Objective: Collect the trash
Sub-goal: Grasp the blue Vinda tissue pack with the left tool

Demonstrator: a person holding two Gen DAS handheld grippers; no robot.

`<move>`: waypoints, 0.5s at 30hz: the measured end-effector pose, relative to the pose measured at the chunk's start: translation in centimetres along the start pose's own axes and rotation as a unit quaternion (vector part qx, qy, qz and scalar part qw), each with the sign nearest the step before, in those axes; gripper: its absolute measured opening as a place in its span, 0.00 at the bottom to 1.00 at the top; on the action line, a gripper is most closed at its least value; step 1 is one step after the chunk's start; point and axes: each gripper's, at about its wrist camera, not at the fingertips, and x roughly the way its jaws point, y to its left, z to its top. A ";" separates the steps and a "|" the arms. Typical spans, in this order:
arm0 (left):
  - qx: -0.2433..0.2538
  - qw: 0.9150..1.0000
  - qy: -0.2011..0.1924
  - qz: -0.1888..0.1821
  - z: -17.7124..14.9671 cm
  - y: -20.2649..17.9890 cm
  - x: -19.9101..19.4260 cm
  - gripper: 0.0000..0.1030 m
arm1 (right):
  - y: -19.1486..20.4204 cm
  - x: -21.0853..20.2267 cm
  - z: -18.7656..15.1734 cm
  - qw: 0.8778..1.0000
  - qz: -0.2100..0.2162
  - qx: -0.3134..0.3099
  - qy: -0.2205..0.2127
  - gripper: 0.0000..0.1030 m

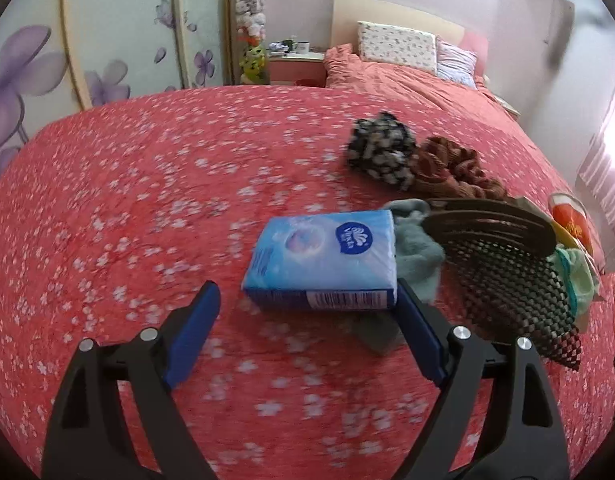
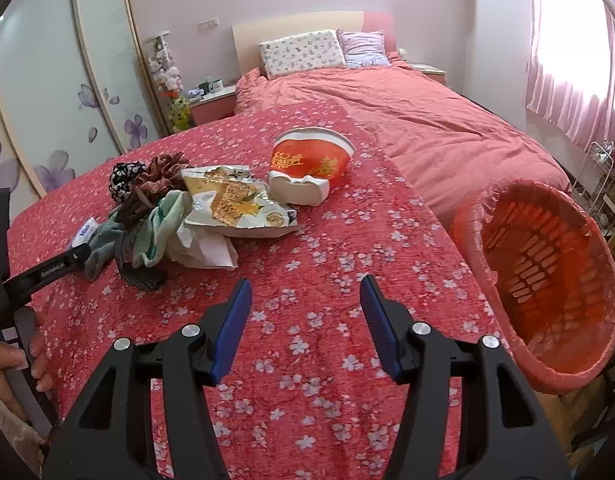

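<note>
Both hand-held grippers released: left, right; one noodle cup, one bin.

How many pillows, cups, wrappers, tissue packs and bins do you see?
Pillows: 2
Cups: 1
Wrappers: 1
Tissue packs: 1
Bins: 1
Total: 6

bed: tissue pack left of clothes pile | wrapper, cup right | bin far right
</note>
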 end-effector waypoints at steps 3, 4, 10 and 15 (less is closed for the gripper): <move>-0.008 1.000 -0.002 0.013 -0.2 1.7 -0.4 0.82 | 0.5 0.2 -0.1 1.000 0.003 -0.005 0.001 0.55; -0.013 1.000 0.000 0.018 -0.3 2.6 -0.4 0.82 | 0.7 0.2 -0.1 1.000 0.005 -0.007 0.001 0.55; -0.048 0.998 0.015 0.048 -0.9 6.7 -0.1 0.82 | 1.3 0.4 -0.2 1.000 0.010 -0.013 0.002 0.55; -0.080 0.997 -0.003 0.021 -0.9 8.7 -1.4 0.83 | 1.8 0.4 -0.2 1.000 0.011 -0.019 0.001 0.55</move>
